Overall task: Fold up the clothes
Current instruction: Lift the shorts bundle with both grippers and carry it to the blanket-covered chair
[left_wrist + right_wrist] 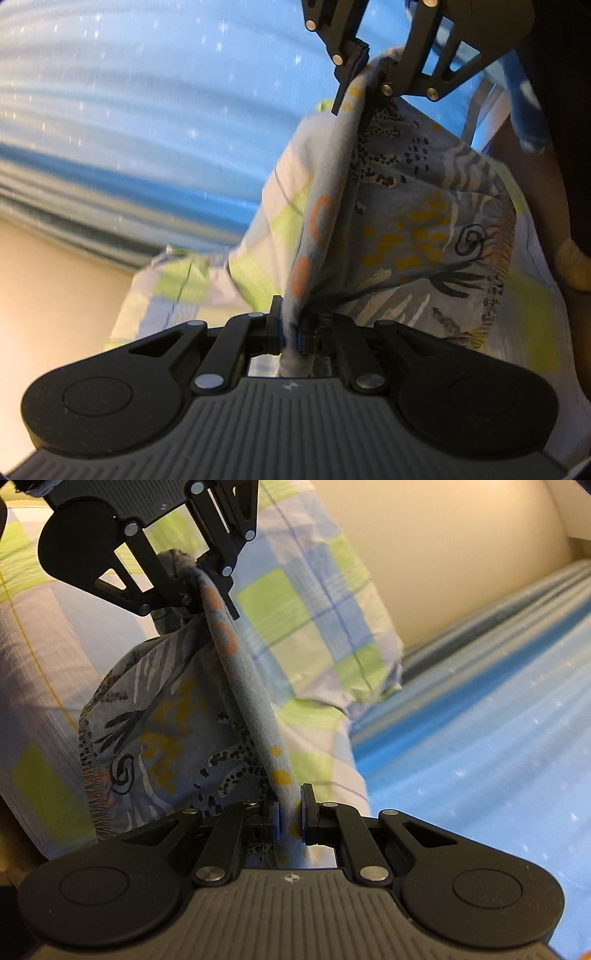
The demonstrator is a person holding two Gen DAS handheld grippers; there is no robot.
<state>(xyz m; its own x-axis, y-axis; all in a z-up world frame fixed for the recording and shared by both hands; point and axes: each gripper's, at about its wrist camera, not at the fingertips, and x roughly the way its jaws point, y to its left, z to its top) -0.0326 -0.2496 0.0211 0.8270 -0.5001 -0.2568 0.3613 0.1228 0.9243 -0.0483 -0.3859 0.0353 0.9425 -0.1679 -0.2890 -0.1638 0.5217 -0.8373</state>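
Printed shorts (406,221) hang in air above blue bed sheet (129,110), stretched between claws. Left claw (291,332) clamped on one edge, right claw (290,819) clamped on other. Thin, limp, light fabric; hold hem corners, keep taut.

Grey-blue printed cotton garment (406,229) with orange rings, yellow dots, black leaf motifs, gathered elastic hem; stretched taut along one edge, remainder hanging, above checked pillow (314,602).
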